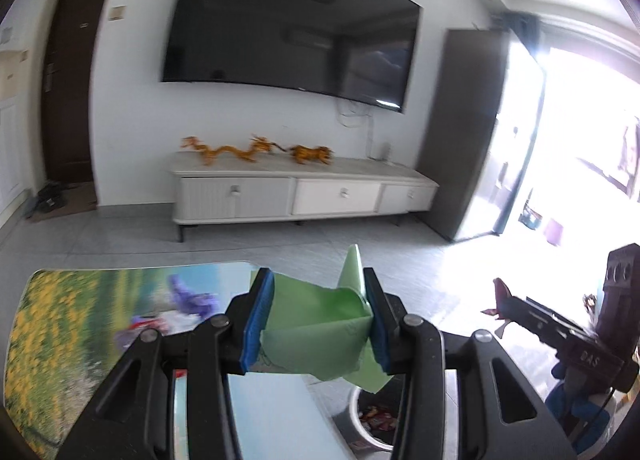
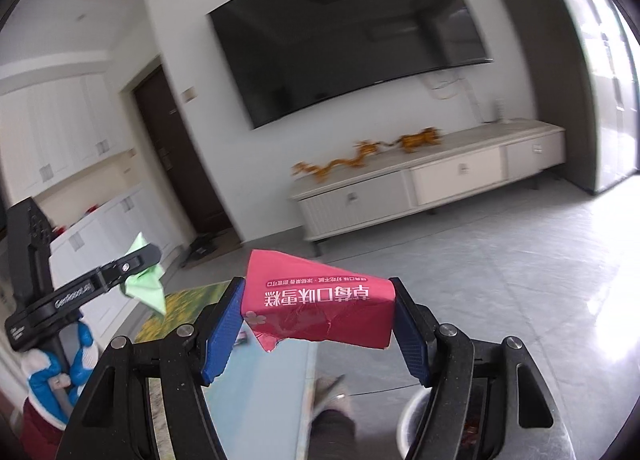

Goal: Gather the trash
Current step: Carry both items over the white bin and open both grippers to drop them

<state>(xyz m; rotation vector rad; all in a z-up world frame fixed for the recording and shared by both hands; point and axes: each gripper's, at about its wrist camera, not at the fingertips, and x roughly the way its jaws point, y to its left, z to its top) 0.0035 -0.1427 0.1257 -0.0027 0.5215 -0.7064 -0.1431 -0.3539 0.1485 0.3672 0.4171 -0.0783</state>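
My left gripper (image 1: 318, 324) is shut on a crumpled green wrapper (image 1: 316, 324) and holds it in the air above the table's right edge. It also shows in the right wrist view (image 2: 140, 264) at the left, with the green wrapper (image 2: 146, 286) in it. My right gripper (image 2: 320, 324) is shut on a red wrapper (image 2: 320, 308) with white Chinese print. It shows in the left wrist view (image 1: 508, 300) at the right. A grey trash bin (image 1: 360, 420) with wrappers inside stands on the floor below both grippers; its rim also shows in the right wrist view (image 2: 410, 416).
A table with a flower-print cover (image 1: 80, 340) lies low at the left. A white TV cabinet (image 1: 296, 191) with orange dragon figures stands under a wall-mounted TV (image 1: 288, 27). A person's foot (image 2: 332, 400) is on the grey tiled floor.
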